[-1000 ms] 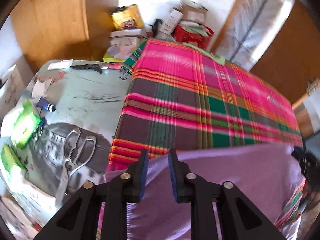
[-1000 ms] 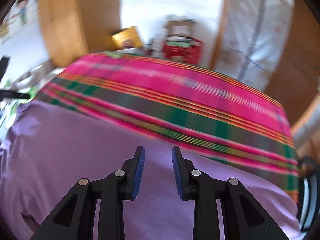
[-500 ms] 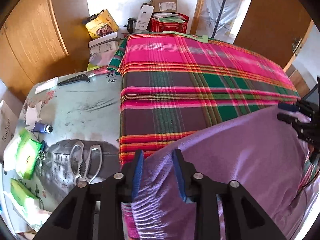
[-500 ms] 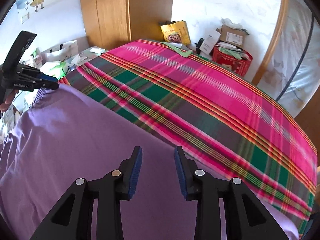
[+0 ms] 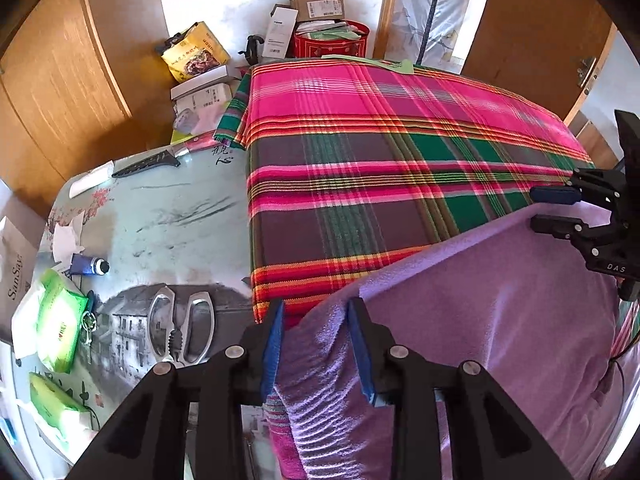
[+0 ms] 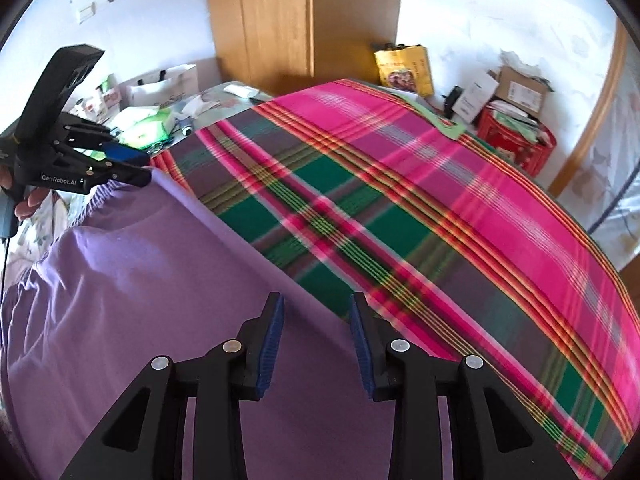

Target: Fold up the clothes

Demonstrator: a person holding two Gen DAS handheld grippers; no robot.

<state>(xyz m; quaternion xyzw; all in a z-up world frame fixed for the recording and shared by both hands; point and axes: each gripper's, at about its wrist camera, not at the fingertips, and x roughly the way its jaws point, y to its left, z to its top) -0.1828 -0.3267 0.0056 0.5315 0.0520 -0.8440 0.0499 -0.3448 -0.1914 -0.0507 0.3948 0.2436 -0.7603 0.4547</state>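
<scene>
- Purple garment [image 5: 500, 320] (soft, fleecy-looking) lies spread over the near part of a pink-and-green plaid blanket [image 5: 380, 160].
- Left gripper [image 5: 316, 344] sits at the garment's bunched left edge; fabric lies between the jaws, but the pads look released, with gaps either side.
- Right gripper [image 6: 316, 336] hovers above the garment's far edge, jaws parted and gripping nothing.
- Bench [image 5: 160, 216] left of the blanket carries kitchen scissors [image 5: 182, 328], a black knife [image 5: 146, 162] and green tissue packs [image 5: 58, 324].
</scene>
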